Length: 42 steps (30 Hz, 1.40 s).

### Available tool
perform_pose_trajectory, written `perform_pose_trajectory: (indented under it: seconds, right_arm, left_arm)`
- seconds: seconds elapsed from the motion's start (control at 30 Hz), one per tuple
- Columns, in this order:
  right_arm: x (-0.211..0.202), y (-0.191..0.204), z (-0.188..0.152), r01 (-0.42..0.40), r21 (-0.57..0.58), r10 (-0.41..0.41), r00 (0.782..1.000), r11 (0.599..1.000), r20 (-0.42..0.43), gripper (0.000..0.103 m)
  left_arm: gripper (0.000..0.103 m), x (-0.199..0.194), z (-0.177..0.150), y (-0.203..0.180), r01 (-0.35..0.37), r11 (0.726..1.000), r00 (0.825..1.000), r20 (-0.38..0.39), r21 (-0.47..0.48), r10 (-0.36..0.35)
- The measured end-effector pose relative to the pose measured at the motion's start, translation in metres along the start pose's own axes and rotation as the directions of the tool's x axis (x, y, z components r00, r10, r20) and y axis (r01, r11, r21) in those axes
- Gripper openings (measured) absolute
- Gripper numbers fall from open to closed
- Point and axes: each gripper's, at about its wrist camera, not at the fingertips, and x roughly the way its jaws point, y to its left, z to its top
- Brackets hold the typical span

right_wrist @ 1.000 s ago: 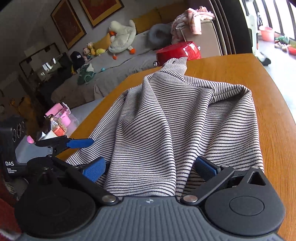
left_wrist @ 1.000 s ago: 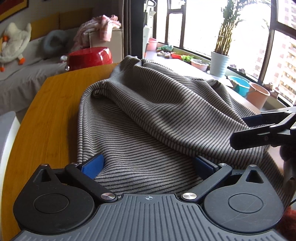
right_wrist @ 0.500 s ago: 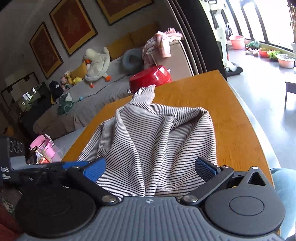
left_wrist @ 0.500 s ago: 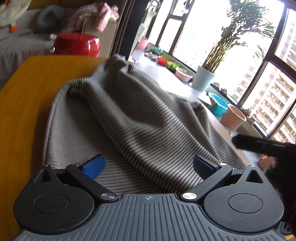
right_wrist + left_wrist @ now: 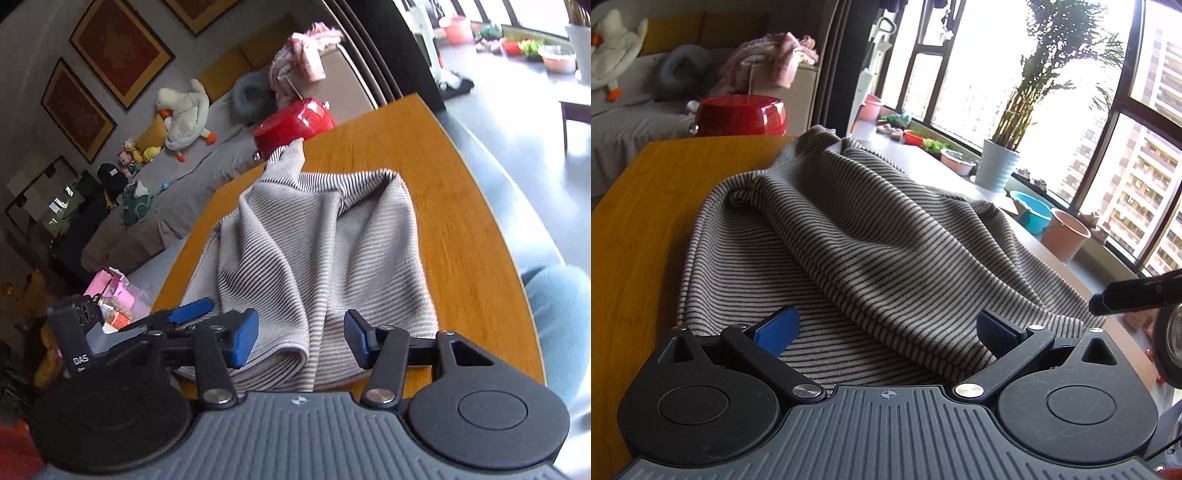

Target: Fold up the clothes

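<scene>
Striped garment (image 5: 871, 236): bunched on wooden table (image 5: 635, 229), near edge. Left hand-held gripper (image 5: 884, 332): jaws wide, cloth lying between. Right hand-held gripper (image 5: 301, 341): jaws parted around hem fold, not pinching.

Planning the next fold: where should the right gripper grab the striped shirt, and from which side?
Take the doubled near edge of the striped shirt, coming in low from the near table edge. That fold is rounded and stands clear of the wooden table, right between the open right gripper fingers.
</scene>
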Motion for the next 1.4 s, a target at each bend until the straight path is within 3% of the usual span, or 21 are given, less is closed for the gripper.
perform_pose_trajectory:
  seconds: [0.1, 0.2, 0.27, 0.33, 0.43, 0.5, 0.63, 0.67, 0.73, 0.8, 0.87, 1.0, 1.1, 1.2, 1.23, 1.3, 1.37, 1.4]
  right_arm:
    - [0.013, 0.001, -0.009, -0.048, 0.059, 0.053, 0.996, 0.997, -0.073, 0.052]
    - [0.038, 0.002, -0.01, -0.041, 0.098, 0.048, 0.996, 0.994, -0.07, 0.052]
    - [0.055, 0.006, -0.004, -0.02, 0.088, 0.026, 0.998, 0.996, -0.063, 0.043]
    - [0.068, 0.013, 0.009, -0.003, 0.069, 0.007, 0.998, 0.998, -0.066, 0.017]
    - [0.064, 0.042, 0.045, -0.045, -0.01, 0.045, 0.999, 0.999, -0.007, 0.014]
    - [0.053, 0.069, 0.07, -0.074, -0.11, 0.082, 0.994, 0.991, 0.068, 0.014]
    - [0.027, 0.115, 0.102, -0.15, -0.267, 0.2, 0.965, 0.952, 0.171, 0.005]
    - [0.022, 0.121, 0.104, -0.157, -0.286, 0.215, 0.96, 0.945, 0.182, 0.005]
    - [0.013, 0.13, 0.108, -0.166, -0.318, 0.236, 0.952, 0.933, 0.195, 0.005]
    - [0.008, 0.132, 0.106, -0.126, -0.337, 0.201, 0.96, 0.933, 0.197, 0.005]
    - [0.011, 0.129, 0.095, -0.039, -0.389, 0.113, 0.979, 0.92, 0.169, 0.006]
    - [0.016, 0.102, 0.048, 0.092, -0.499, -0.046, 0.994, 0.862, 0.104, 0.048]
    - [0.018, 0.081, 0.016, 0.187, -0.603, -0.143, 0.982, 0.776, 0.121, 0.049]
    - [0.024, 0.063, 0.001, 0.212, -0.654, -0.192, 0.976, 0.726, 0.103, 0.049]
    - [0.029, 0.055, 0.002, 0.22, -0.643, -0.212, 0.973, 0.733, 0.091, 0.051]
    - [0.04, 0.034, 0.01, 0.265, -0.548, -0.261, 0.961, 0.793, 0.088, 0.052]
    - [0.045, 0.012, 0.017, 0.236, -0.403, -0.23, 0.971, 0.884, 0.065, 0.05]
    - [0.046, 0.004, 0.02, 0.209, -0.335, -0.201, 0.978, 0.919, 0.06, 0.033]
  left_arm:
    - [0.103, -0.003, 0.0, 0.004, 0.019, 1.0, 1.0, -0.002, -0.016, -0.019]
    - [0.103, -0.007, 0.001, 0.008, 0.038, 0.999, 0.999, -0.003, -0.033, -0.038]
    - [0.103, -0.009, 0.001, 0.011, 0.051, 0.998, 0.999, -0.004, -0.044, -0.051]
    - [0.103, -0.018, 0.003, 0.013, 0.049, 0.998, 0.999, 0.011, -0.042, -0.049]
    - [0.103, -0.043, 0.009, -0.003, -0.051, 0.99, 0.99, 0.135, 0.135, 0.033]
    - [0.103, -0.055, 0.012, -0.023, -0.132, 0.949, 0.971, 0.228, 0.287, 0.067]
    - [0.103, -0.042, 0.015, -0.051, -0.252, 0.841, 0.944, 0.315, 0.48, 0.103]
    - [0.103, -0.033, 0.015, -0.056, -0.272, 0.814, 0.94, 0.321, 0.514, 0.112]
    - [0.103, -0.014, 0.017, -0.061, -0.261, 0.788, 0.952, 0.285, 0.557, 0.113]
    - [0.103, -0.005, 0.019, -0.063, -0.229, 0.797, 0.964, 0.245, 0.559, 0.106]
    - [0.103, -0.009, 0.019, -0.059, -0.204, 0.824, 0.967, 0.238, 0.529, 0.087]
    - [0.103, -0.019, 0.017, -0.035, -0.164, 0.891, 0.975, 0.205, 0.424, 0.082]
    - [0.103, -0.023, 0.015, -0.018, -0.096, 0.93, 0.989, 0.142, 0.355, 0.048]
    - [0.103, -0.027, 0.008, -0.01, -0.084, 0.944, 0.992, 0.116, 0.318, 0.049]
    - [0.103, -0.028, 0.006, -0.009, -0.082, 0.947, 0.992, 0.112, 0.309, 0.05]
    - [0.103, -0.032, 0.003, -0.01, -0.066, 0.952, 0.994, 0.106, 0.297, 0.035]
    - [0.103, -0.035, -0.002, -0.018, -0.043, 0.948, 0.995, 0.098, 0.315, 0.013]
    - [0.103, -0.035, -0.005, -0.024, -0.035, 0.942, 0.995, 0.095, 0.334, 0.004]
